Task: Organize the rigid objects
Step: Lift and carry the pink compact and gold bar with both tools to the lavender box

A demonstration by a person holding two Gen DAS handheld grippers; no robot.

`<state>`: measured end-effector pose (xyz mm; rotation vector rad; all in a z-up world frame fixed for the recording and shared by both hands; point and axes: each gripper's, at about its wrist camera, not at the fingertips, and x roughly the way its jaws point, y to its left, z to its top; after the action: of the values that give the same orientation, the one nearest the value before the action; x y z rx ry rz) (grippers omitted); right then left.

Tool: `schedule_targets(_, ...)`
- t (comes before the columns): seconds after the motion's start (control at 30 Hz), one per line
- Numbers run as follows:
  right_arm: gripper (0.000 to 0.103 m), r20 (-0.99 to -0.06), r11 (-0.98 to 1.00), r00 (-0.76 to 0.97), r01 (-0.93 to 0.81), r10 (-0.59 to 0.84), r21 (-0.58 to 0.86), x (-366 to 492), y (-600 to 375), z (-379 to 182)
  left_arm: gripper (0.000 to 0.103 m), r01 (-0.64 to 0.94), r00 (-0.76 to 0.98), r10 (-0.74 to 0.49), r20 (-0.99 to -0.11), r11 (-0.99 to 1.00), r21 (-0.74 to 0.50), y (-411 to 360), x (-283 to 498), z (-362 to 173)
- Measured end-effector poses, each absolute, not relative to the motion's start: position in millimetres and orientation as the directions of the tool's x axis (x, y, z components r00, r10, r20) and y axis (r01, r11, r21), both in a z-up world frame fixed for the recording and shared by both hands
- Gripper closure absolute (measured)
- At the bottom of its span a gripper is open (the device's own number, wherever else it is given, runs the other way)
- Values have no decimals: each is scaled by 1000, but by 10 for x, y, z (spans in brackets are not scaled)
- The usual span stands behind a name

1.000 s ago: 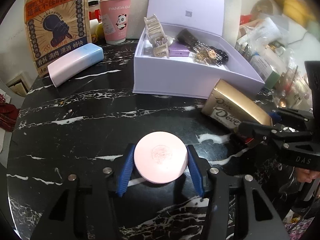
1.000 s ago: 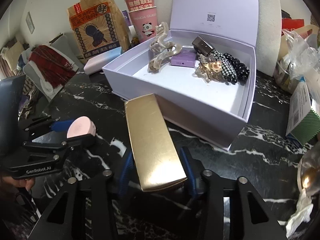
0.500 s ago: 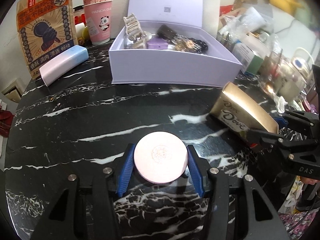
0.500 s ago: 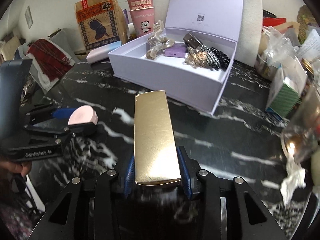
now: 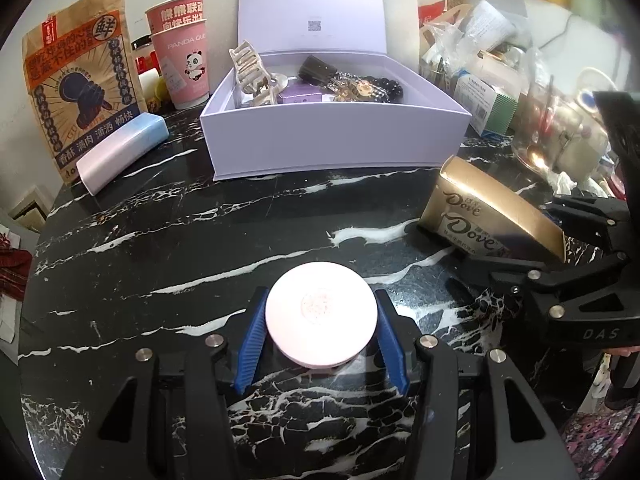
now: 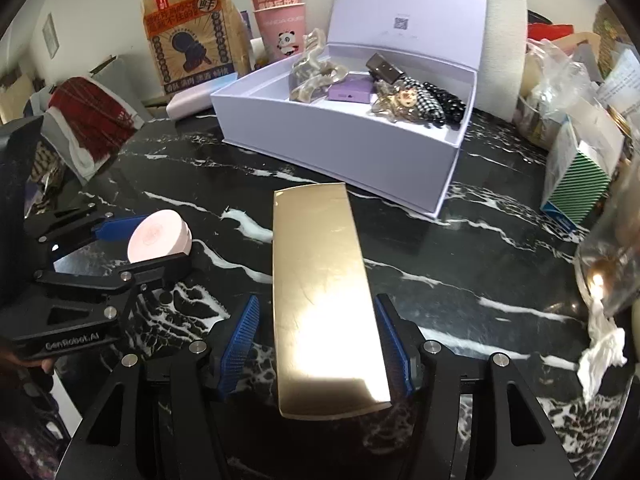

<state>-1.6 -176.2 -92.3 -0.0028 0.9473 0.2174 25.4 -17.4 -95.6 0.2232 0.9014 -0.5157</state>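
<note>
My left gripper [image 5: 321,340] is shut on a round pink compact [image 5: 321,314], held low over the black marble table [image 5: 160,248]. My right gripper [image 6: 320,348] holds a gold Dove chocolate box [image 6: 324,292]; its blue pads [image 6: 240,340] stand slightly off the box sides. The box also shows in the left wrist view [image 5: 488,212], and the compact in the right wrist view [image 6: 158,236]. The open lilac box [image 5: 332,136] stands at the back, holding hair clips [image 5: 252,72], a purple item and dark hair ties.
A pastel pink-blue case [image 5: 124,152], a printed paper bag [image 5: 80,80] and pink panda cups [image 5: 182,60] stand back left. Cluttered packets and a green-striped carton [image 6: 580,176] line the right side. A white tissue [image 6: 600,344] lies near the right edge.
Both grippers have pulled back from the lilac box with their objects. The right gripper's pads now stand a little wider around the gold box, which rests lower on the table.
</note>
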Motion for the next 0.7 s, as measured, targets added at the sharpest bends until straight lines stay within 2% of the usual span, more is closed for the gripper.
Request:
schedule_targets(0.07, 45, -810, 979, 561, -188, 172, 78, 9, -1737, -925, 52, 513, 512, -331, -793, 858, -27, -177, 257, -957)
schedule_targets(0.17, 66, -810, 984, 571, -177, 134, 38, 31, -1712, -922, 52, 512, 515, -330, -791, 859, -26, -183, 259, -959)
schedule_targets(0.47, 66, -817, 981, 555, -180, 158, 67, 2, -1745, -901, 53, 509, 509, -327, -796, 860, -29, -193, 261, -941)
schedule_targets(0.6, 66, -817, 981, 554, -179, 161, 72, -30, -1750, -878, 53, 507, 486, -370, -792, 857, -89, -170, 264, -903)
schedule_targets(0.7, 66, -817, 982, 553, -173, 163, 79, -50, -1759, -862, 53, 504, 494, -364, -790, 860, -81, -186, 262, -876)
